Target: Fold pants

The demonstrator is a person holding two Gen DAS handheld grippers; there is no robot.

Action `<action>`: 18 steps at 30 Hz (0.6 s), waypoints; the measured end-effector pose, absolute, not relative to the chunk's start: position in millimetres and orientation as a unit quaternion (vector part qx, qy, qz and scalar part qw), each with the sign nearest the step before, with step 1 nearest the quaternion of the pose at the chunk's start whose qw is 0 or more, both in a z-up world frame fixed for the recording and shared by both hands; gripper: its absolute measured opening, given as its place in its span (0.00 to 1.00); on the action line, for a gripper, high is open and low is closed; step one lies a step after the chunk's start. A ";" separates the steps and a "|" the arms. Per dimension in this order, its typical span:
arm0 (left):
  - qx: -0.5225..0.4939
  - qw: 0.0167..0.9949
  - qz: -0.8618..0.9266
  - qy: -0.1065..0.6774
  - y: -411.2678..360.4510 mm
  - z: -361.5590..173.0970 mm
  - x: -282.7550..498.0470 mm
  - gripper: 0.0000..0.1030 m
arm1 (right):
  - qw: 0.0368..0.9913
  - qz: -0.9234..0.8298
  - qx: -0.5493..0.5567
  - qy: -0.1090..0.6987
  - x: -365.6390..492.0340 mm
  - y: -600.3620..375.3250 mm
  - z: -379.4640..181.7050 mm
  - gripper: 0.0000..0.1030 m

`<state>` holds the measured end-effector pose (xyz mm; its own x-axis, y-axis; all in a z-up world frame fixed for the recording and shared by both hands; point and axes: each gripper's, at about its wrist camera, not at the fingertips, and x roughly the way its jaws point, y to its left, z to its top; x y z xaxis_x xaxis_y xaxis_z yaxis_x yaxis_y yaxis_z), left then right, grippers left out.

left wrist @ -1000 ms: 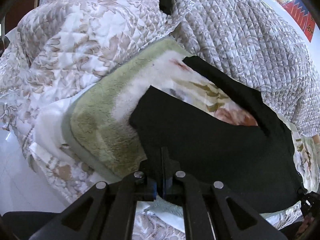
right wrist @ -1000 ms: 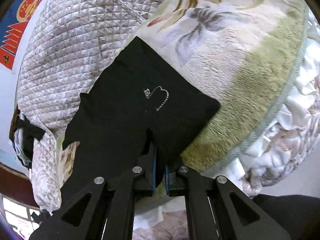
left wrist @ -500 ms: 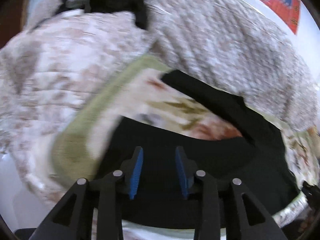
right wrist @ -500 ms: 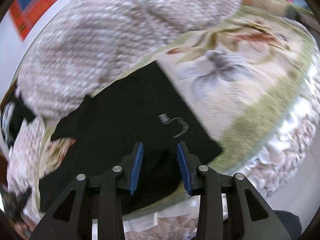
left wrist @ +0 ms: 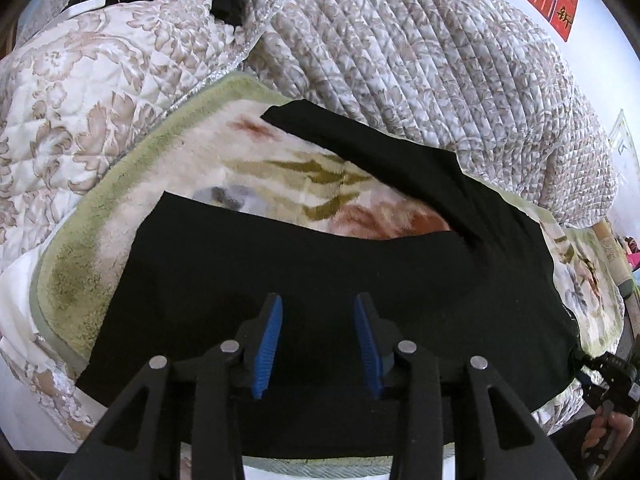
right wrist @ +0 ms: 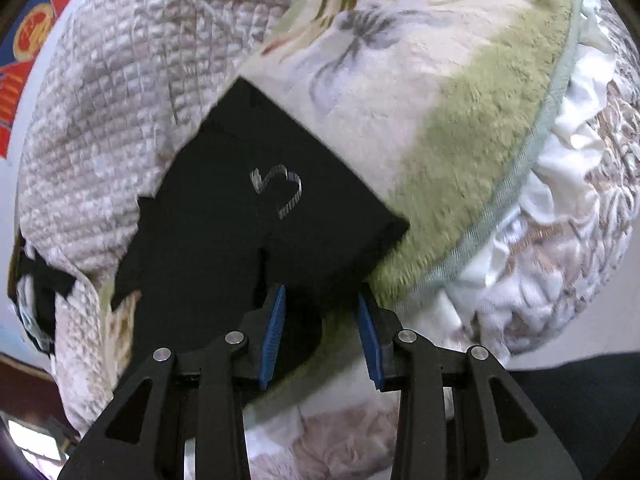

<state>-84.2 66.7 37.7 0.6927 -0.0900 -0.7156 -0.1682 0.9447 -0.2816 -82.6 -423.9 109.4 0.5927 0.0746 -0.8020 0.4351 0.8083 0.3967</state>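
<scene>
Right wrist view: silver heart emblem (right wrist: 280,192) on black pants (right wrist: 240,220); both tongs (right wrist: 320,336) (left wrist: 318,340) spread apart, empty.

Left gripper (left wrist: 318,336) and right gripper (right wrist: 322,332): formerly clamped on black pants (left wrist: 320,264), now released, jaws apart.

The left wrist view looks forward and down along its blue-padded fingers (left wrist: 267,342), close over the black pants (left wrist: 320,264) on the floral blanket (left wrist: 280,168), facing the far quilted comforter (left wrist: 420,60). The right wrist view looks from close above the pants (right wrist: 248,216) near their right end, across the blanket (right wrist: 420,80) toward the comforter (right wrist: 120,80). Both views share the pants, blanket and comforter. The right gripper (left wrist: 608,380) appears at the left view's right edge.
</scene>
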 end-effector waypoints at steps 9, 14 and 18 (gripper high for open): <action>-0.150 0.904 0.036 0.398 70.6 37.5 -84.5 0.39 | 0.869 -0.097 0.251 0.415 -92.5 -418.5 127.0 0.11; -0.145 0.894 0.045 0.422 72.7 25.1 -80.6 0.39 | 0.854 -0.130 0.237 0.445 -86.7 -418.3 115.6 0.24; -0.152 0.898 0.032 0.411 71.4 33.1 -82.3 0.40 | 0.875 -0.160 0.215 0.404 -98.8 -413.4 139.7 0.30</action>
